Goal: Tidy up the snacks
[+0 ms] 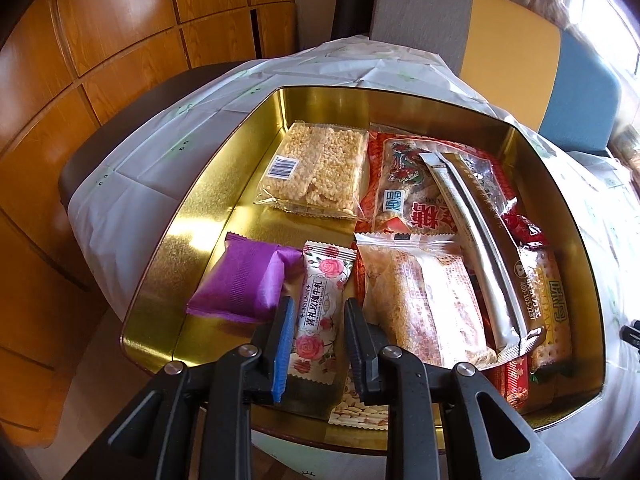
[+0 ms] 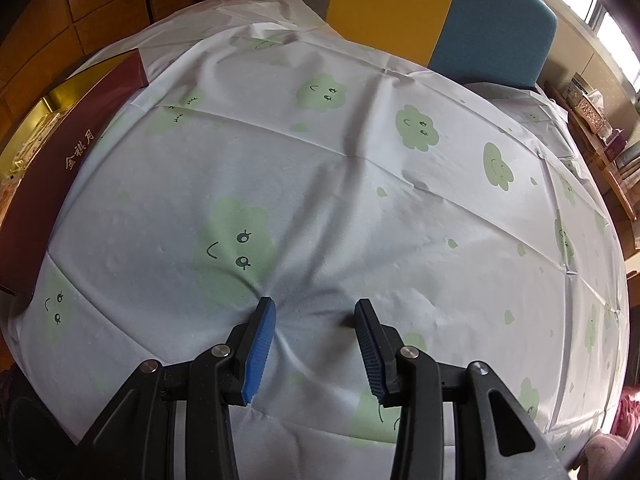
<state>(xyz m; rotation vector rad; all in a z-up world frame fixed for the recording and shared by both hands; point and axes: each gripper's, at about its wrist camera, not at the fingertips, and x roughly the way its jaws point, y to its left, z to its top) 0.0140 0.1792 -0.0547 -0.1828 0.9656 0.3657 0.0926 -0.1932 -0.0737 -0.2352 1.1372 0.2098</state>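
Note:
A gold tin (image 1: 224,184) holds several snacks. My left gripper (image 1: 318,304) straddles a white rose-print packet (image 1: 320,312) standing between its jaws at the tin's near edge; the jaws sit close on both sides of it. A purple packet (image 1: 244,276) lies to its left, a rice-cracker pack (image 1: 316,168) at the back, a red packet (image 1: 404,184), a silver stick (image 1: 484,256) and a pale pastry pack (image 1: 424,304) to the right. My right gripper (image 2: 316,308) is open and empty, with its fingertips pressed on the white tablecloth (image 2: 360,200).
The tin's dark red outer wall (image 2: 60,172) runs along the left of the right wrist view. Grey (image 1: 420,16), yellow (image 1: 512,52) and blue (image 1: 584,92) chair backs stand behind the table. Wooden cabinets (image 1: 100,40) are to the left. A shelf (image 2: 600,128) is at the right.

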